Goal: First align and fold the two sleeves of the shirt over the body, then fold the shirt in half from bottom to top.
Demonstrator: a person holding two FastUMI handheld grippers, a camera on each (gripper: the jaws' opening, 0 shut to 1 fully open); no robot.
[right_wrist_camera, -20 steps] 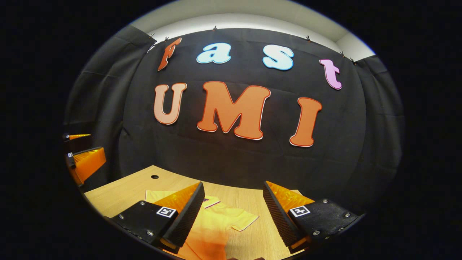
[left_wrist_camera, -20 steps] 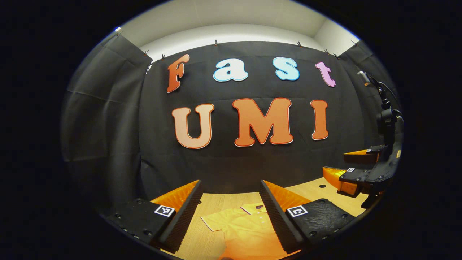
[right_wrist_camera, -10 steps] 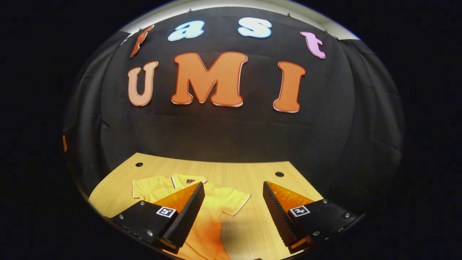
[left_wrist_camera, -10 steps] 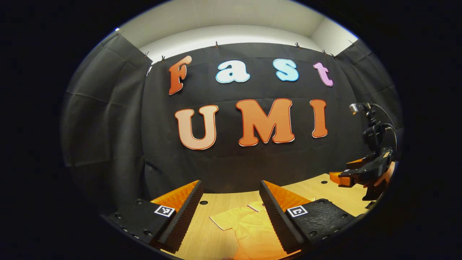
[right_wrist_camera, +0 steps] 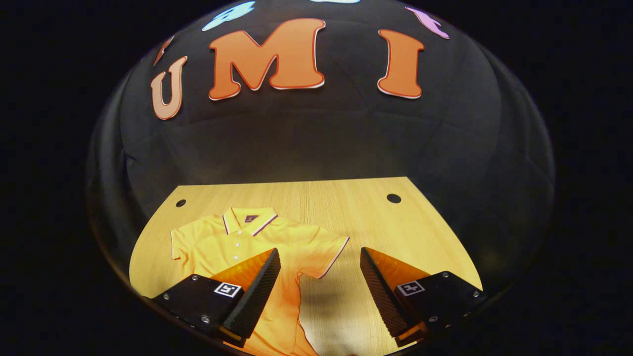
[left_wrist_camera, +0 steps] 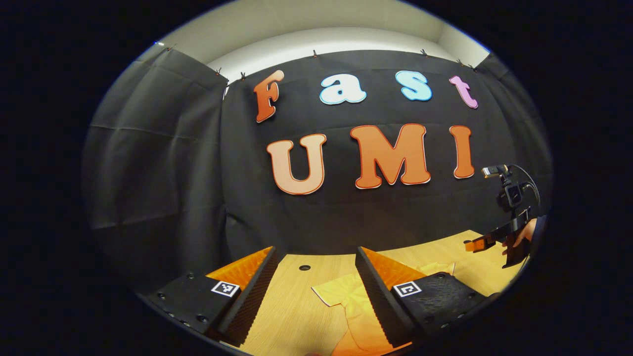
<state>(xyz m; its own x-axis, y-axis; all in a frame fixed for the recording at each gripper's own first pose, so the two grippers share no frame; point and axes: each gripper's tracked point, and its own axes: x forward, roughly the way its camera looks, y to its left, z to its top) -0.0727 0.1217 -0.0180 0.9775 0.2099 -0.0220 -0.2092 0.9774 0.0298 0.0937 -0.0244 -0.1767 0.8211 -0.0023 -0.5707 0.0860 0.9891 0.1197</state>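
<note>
A yellow polo shirt (right_wrist_camera: 237, 247) lies flat and face up on a wooden desk (right_wrist_camera: 346, 207), collar toward the black back wall, both short sleeves spread out. In the right gripper view, the right tool (right_wrist_camera: 319, 277) hovers above the shirt's right sleeve (right_wrist_camera: 321, 247), fingers wide apart, holding nothing. In the left gripper view, the left tool (left_wrist_camera: 314, 277) is also open and empty above the shirt (left_wrist_camera: 346, 296).
</note>
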